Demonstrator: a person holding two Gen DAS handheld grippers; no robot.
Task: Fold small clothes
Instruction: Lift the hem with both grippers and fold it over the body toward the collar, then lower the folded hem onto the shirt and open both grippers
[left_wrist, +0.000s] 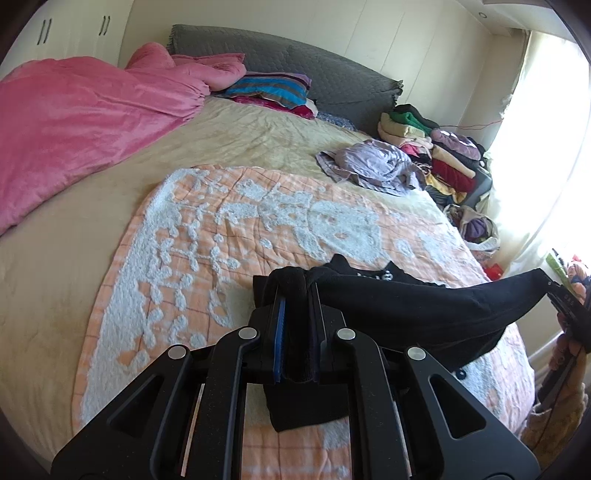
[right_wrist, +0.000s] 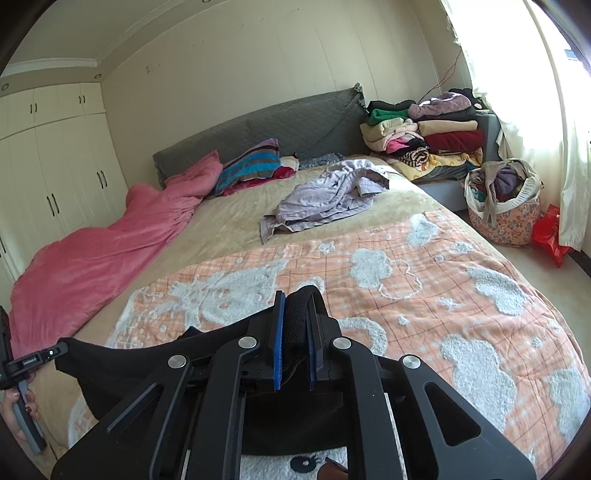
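A small black garment (left_wrist: 413, 306) hangs stretched between both grippers above the orange and white patterned blanket (left_wrist: 229, 236). My left gripper (left_wrist: 297, 295) is shut on one bunched edge of it, with black cloth filling the gap between the blue pads. At the right edge of the left wrist view the other end runs to my right gripper (left_wrist: 554, 286), held by a hand. In the right wrist view my right gripper (right_wrist: 297, 306) is shut on a folded black hem, and the garment (right_wrist: 147, 354) sags away to the left gripper (right_wrist: 62, 347) at the lower left.
A crumpled lilac garment (right_wrist: 332, 195) lies mid-bed. A pink duvet (right_wrist: 103, 254) covers the left side, with striped pillows (right_wrist: 251, 166) at the grey headboard. Stacked folded clothes (right_wrist: 424, 136) sit at the far right, and a full laundry bag (right_wrist: 502, 206) stands on the floor.
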